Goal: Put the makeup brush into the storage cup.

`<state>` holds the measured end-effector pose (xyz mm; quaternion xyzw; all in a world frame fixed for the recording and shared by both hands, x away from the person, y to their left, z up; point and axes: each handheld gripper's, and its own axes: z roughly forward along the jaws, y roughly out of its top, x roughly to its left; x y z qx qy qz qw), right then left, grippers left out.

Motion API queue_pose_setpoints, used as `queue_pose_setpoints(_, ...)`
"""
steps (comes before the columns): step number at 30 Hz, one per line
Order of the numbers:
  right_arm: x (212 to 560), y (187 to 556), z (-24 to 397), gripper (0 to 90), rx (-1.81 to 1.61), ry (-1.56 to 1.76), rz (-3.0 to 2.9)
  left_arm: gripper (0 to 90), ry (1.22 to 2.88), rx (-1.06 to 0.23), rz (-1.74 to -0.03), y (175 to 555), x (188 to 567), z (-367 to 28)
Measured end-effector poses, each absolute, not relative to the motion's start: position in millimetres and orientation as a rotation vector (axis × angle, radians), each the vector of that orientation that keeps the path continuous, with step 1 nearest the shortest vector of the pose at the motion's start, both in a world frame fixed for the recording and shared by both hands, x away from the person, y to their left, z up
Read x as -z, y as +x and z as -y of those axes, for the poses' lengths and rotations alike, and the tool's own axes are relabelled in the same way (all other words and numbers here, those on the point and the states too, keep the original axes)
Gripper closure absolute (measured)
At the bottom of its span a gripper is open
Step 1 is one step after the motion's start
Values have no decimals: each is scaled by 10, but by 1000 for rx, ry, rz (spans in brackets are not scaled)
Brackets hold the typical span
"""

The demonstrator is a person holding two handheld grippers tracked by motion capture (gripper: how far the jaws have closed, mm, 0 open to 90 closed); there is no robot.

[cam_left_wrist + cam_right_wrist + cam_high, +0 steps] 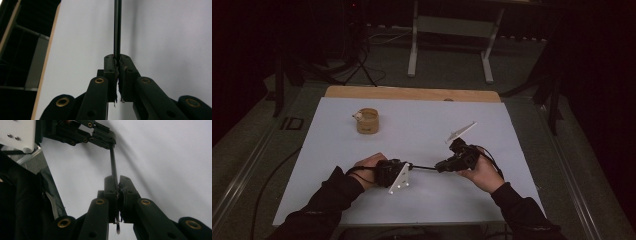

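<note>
**Thin dark rod clamped at both ends above a white table**

Near edge: the person's dark sleeves [329, 197] enter from the bottom, cut off at the frame. The left gripper [408, 167] and the right gripper [438, 166] face each other just above the white table [422, 125], joined by a thin dark rod [423, 167]. In the left gripper view the jaws are pressed together on the rod [117, 27], whose far end runs off the top edge. In the right gripper view the jaws are likewise clamped on the rod [113, 165], which passes between them to a small rounded end below; its other end sits in the left gripper [110, 141] farther off. What the rod is cannot be made out; it is dark, slim and straight.

Middle: grey three-cornered plates stand on both grippers.

Far: a round tan cup [367, 121] stands well apart from the grippers, toward the table's far left. Its front bears a dark mark too small to read. Beyond the table's wooden edge [412, 93], the floor and a pale metal frame [452, 37] lie in dim light.
</note>
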<state>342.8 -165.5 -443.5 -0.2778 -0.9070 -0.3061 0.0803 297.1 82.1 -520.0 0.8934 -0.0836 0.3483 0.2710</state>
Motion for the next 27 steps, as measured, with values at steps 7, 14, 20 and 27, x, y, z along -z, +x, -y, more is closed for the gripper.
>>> queue_pose_setpoints(7,4400,3455,1704,703,1003,-844,2696,858,2458,-928,251,3001,5180,-843)
queue_pose_setpoints(14,4195,3436,1787,579,1117,-856,2724,860,2515,-809,105,3050,5118,-881)
queue_pose_setpoints(20,4003,3393,1883,484,1316,-791,2725,860,2496,-662,-77,3077,5083,-900)
queue_pose_setpoints(27,3848,3347,1960,482,1426,-852,2739,860,2386,-495,-282,3089,4986,-971)
